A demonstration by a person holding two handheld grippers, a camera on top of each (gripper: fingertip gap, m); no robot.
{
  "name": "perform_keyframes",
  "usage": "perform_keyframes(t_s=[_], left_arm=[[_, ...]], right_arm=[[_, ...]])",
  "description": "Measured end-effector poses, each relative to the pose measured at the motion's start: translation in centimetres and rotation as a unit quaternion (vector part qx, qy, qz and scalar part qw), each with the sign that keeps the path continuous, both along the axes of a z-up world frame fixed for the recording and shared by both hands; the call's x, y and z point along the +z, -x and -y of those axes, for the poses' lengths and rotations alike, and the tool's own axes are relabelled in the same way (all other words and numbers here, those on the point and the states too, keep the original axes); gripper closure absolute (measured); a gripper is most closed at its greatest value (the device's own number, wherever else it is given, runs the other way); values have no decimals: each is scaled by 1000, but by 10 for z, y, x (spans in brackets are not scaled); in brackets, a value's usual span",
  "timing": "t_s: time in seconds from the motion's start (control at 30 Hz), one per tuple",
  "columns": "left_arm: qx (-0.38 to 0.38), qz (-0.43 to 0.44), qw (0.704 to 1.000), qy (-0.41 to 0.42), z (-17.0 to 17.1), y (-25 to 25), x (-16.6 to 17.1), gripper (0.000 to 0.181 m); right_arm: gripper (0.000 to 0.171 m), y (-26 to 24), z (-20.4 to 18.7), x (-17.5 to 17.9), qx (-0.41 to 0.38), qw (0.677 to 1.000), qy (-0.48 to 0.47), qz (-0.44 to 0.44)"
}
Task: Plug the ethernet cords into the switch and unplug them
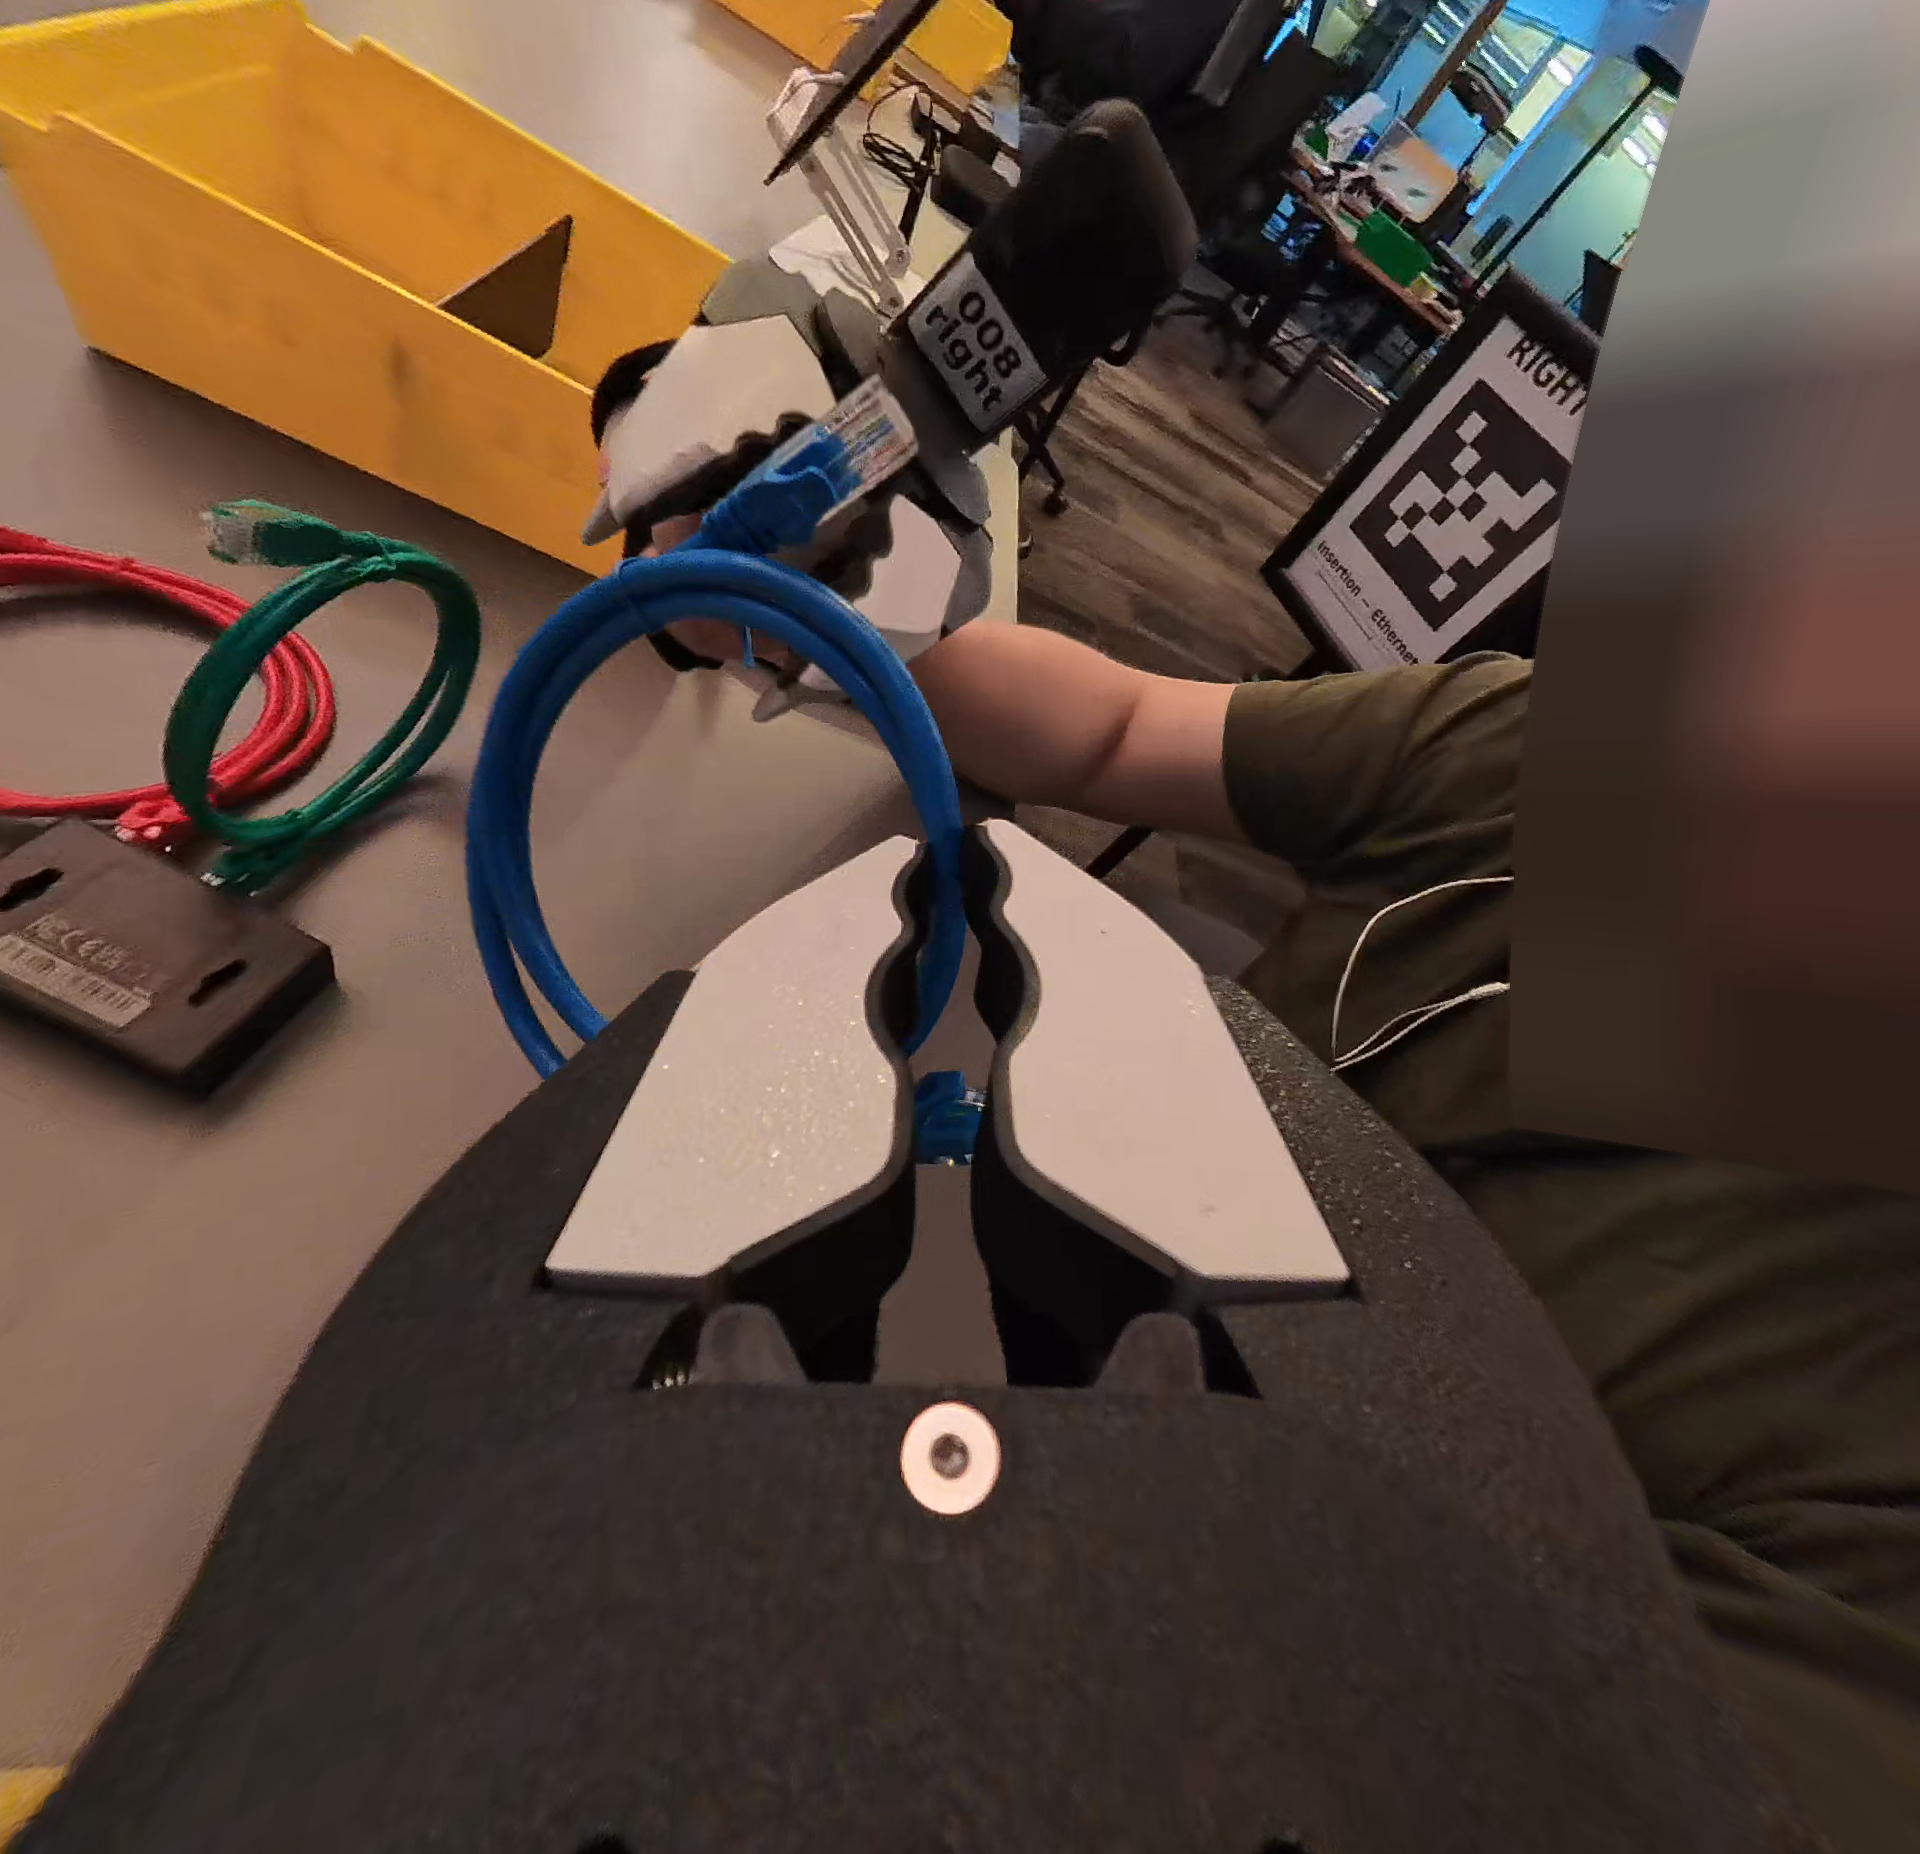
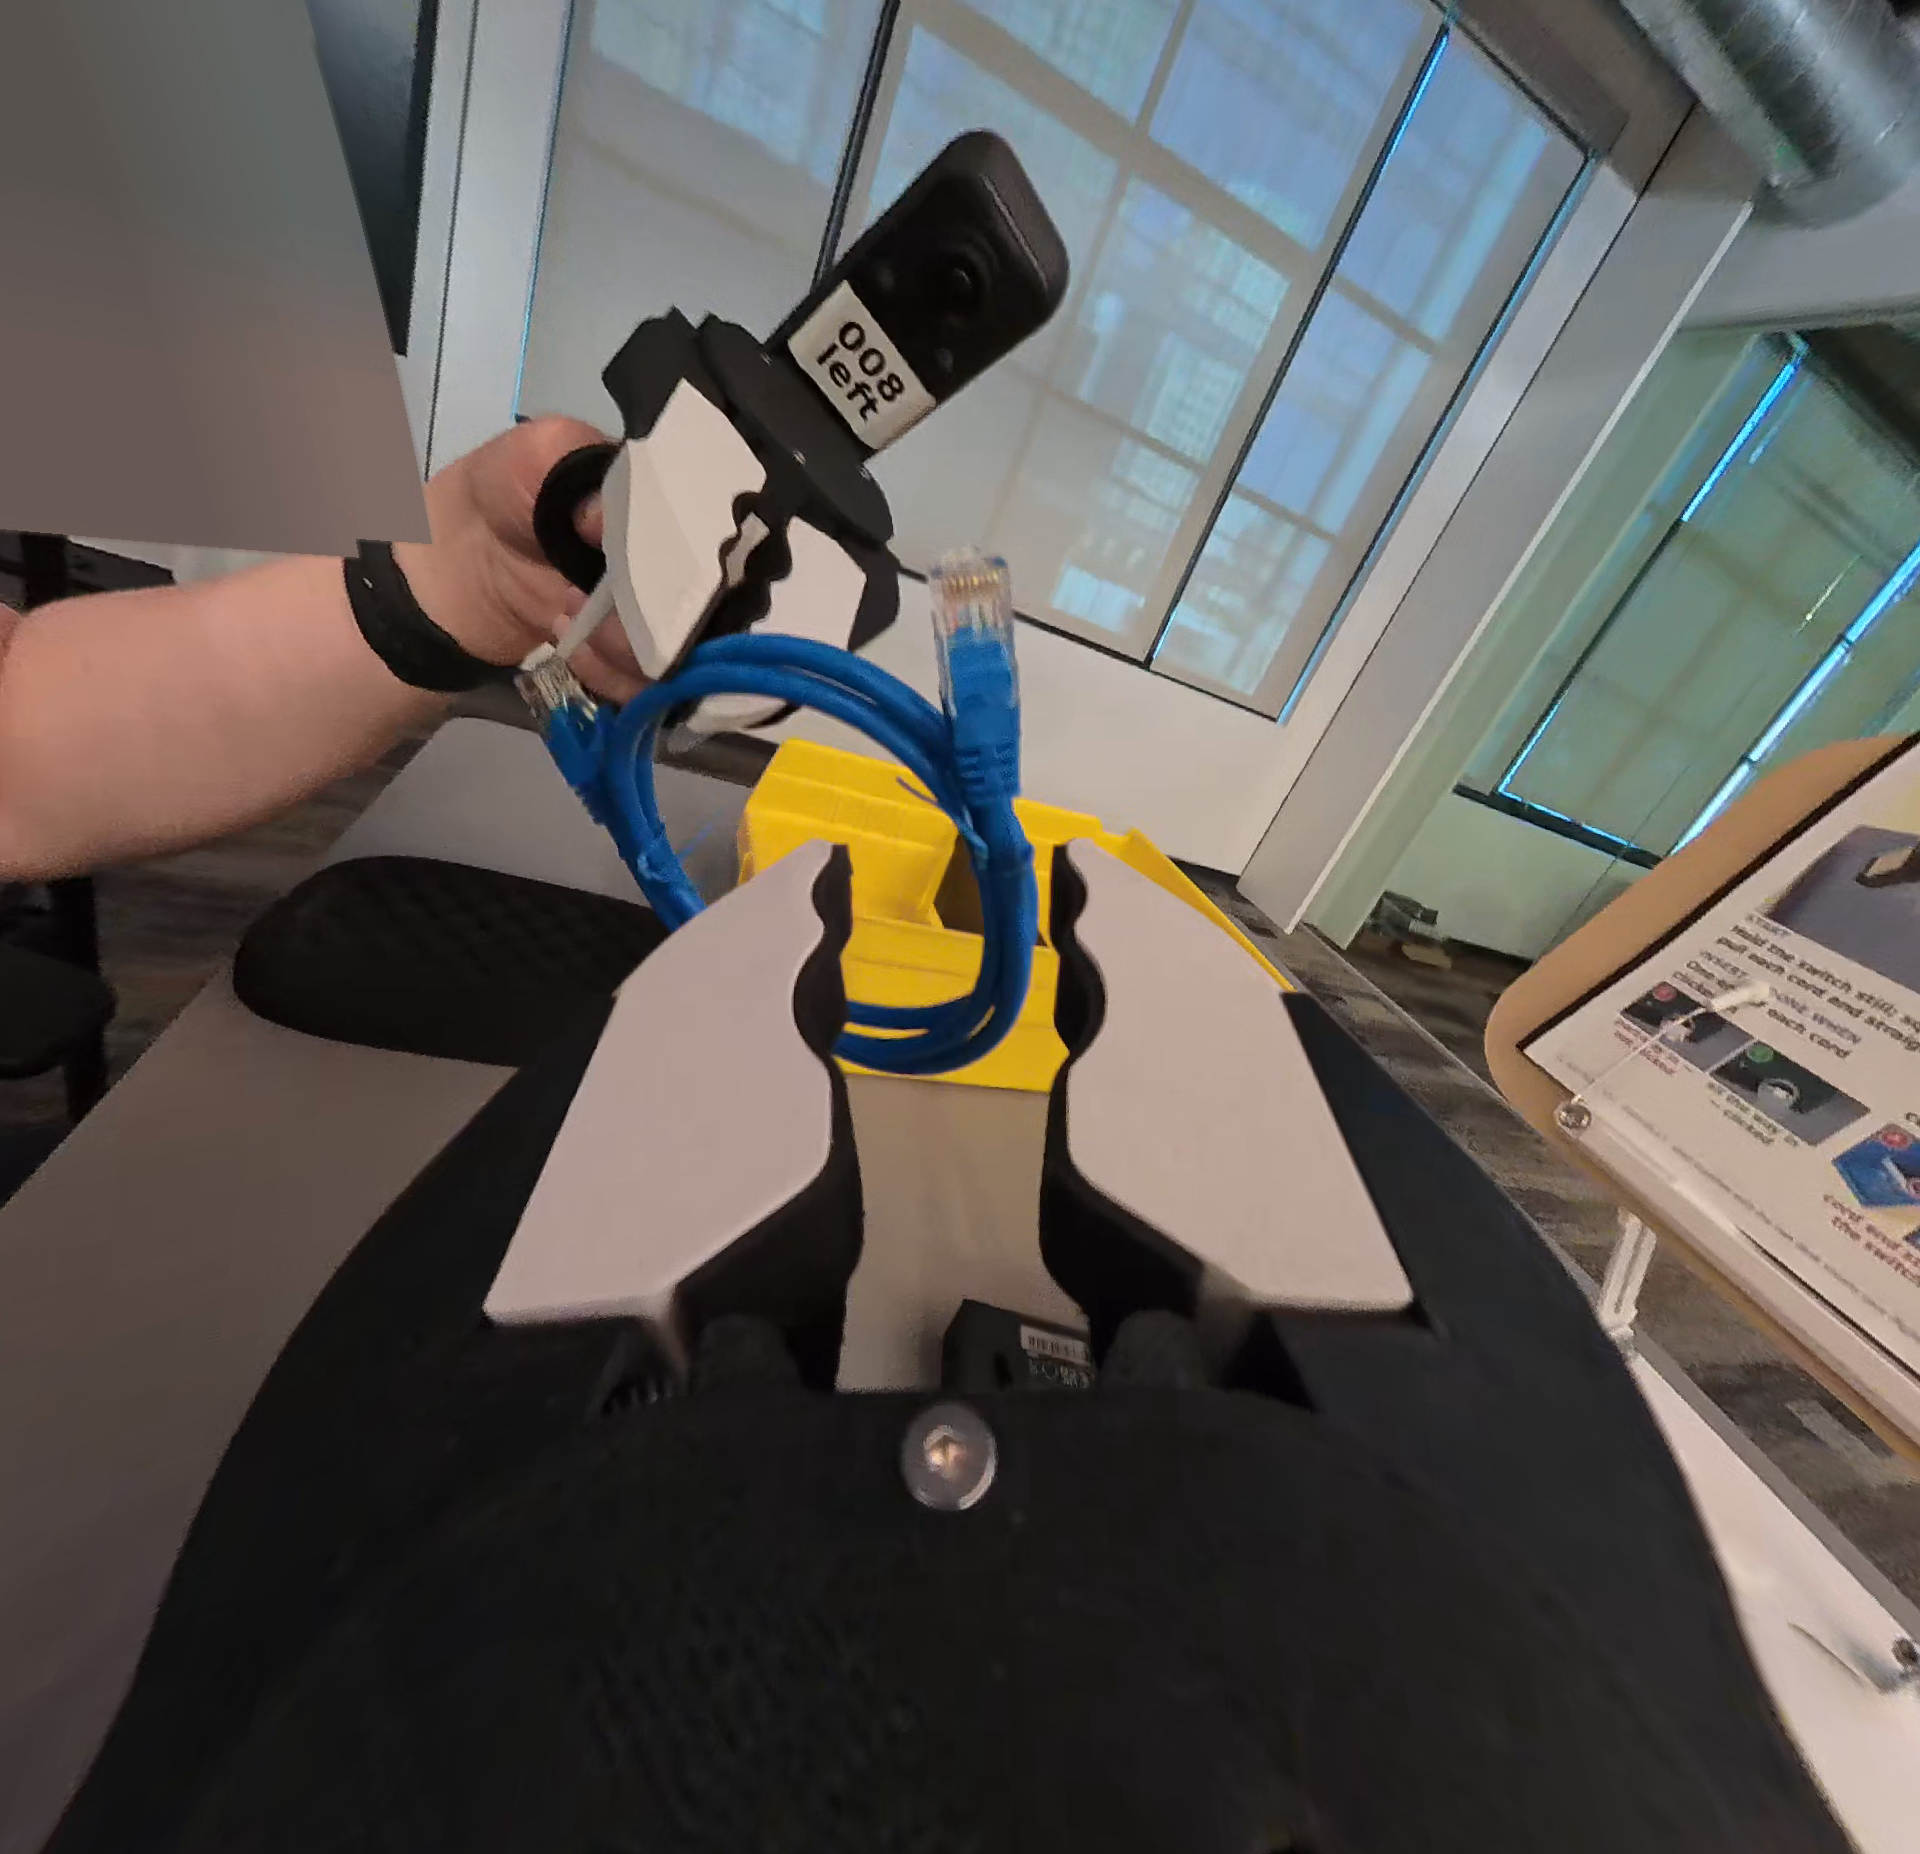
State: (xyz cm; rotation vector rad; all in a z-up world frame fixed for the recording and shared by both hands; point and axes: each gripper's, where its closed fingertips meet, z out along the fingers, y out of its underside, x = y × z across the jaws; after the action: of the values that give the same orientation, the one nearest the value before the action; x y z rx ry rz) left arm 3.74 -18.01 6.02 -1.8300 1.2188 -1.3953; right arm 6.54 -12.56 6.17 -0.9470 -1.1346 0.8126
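Your left gripper (image 1: 948,848) is clamped on a coiled blue ethernet cord (image 1: 540,765), which is lifted clear of the grey counter (image 1: 312,1181). The cord's strands run down between the two pale fingers, and one of its blue plugs sits deep in the gap near their base. In the right wrist view the same gripper (image 2: 764,599) appears farther off, held up in your hand (image 2: 499,547), with the coil hanging below it.

Your right gripper (image 2: 948,869) has its fingers spread apart, holding nothing. The lower loop of the blue ethernet cord (image 2: 977,952) hangs in the space between them; whether it touches either finger, you cannot tell. One plug (image 2: 971,641) stands upright above the coil, clear tip up, and the other plug (image 2: 556,698) points up and to the left.

On the counter to your left lie a coiled green ethernet cord (image 1: 343,682) and a red ethernet cord (image 1: 156,682), overlapping each other. Just in front of them rests the black switch (image 1: 145,957), flat, with its labelled underside up. No cord is plugged into it. A yellow bin (image 1: 260,246) stands farther back on the counter. An instruction sheet (image 2: 1766,1056) on a board stands to your right.
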Motion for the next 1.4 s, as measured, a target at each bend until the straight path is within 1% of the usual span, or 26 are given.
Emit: perform_keyframes(t_s=[0.1,0.17,0.2,0.23,0.3,0.37,0.4,0.43,0.5,0.57,0.6,0.67,0.77,0.87,0.93,1.03,1.1,1.23,1.3,1.4], left_arm=[[-25,7,1000,3,9,-8,0,175],[-36,8,999,7,14,-11,0,175],[-40,10,999,6,15,-12,0,175],[-43,14,999,7,17,-12,0,175],[-52,14,999,9,20,-11,-2,174],[-49,15,999,-15,20,-9,-2,172],[-31,12,999,-36,15,-6,-2,161],[-11,12,998,-64,8,-3,1,154],[31,14,989,-141,-9,3,8,153],[51,28,973,-224,-20,1,17,147],[44,44,965,-257,-19,-4,23,147],[17,77,953,-292,-9,-17,32,147],[-55,85,949,-300,12,-40,30,142],[-128,82,943,-295,32,-58,20,143],[-171,97,938,-285,46,-61,18,151],[-195,123,935,-269,55,-65,20,152],[-210,116,932,-274,58,-66,13,152],[-217,101,929,-283,61,-75,2,150],[-203,108,929,-289,60,-79,5,154],[-185,110,933,-290,55,-81,8,163]], right_arm=[[134,-3,1,7,-15,1000,-17,-15],[137,-4,0,7,-22,999,-24,-9],[143,-4,1,5,-18,1000,-24,-4],[156,-3,4,2,-1,1000,-20,6],[157,-1,8,-4,33,999,3,31],[157,-1,12,-8,71,995,42,46],[157,-1,14,-9,93,992,66,50],[157,-2,18,-10,122,987,92,55],[157,-5,29,-9,190,970,144,56],[158,-8,40,-6,256,945,194,52],[158,-9,48,-6,295,929,218,53],[158,-11,66,-7,372,891,252,60],[157,-12,85,-8,441,854,270,65],[158,-13,99,-10,485,825,279,77],[158,-17,107,-11,511,808,280,83],[158,-22,112,-7,544,782,293,77],[158,-25,115,-7,565,764,303,77],[158,-29,118,-5,592,738,316,71],[157,-32,119,-3,609,724,317,62],[157,-33,116,-1,607,727,318,52]])
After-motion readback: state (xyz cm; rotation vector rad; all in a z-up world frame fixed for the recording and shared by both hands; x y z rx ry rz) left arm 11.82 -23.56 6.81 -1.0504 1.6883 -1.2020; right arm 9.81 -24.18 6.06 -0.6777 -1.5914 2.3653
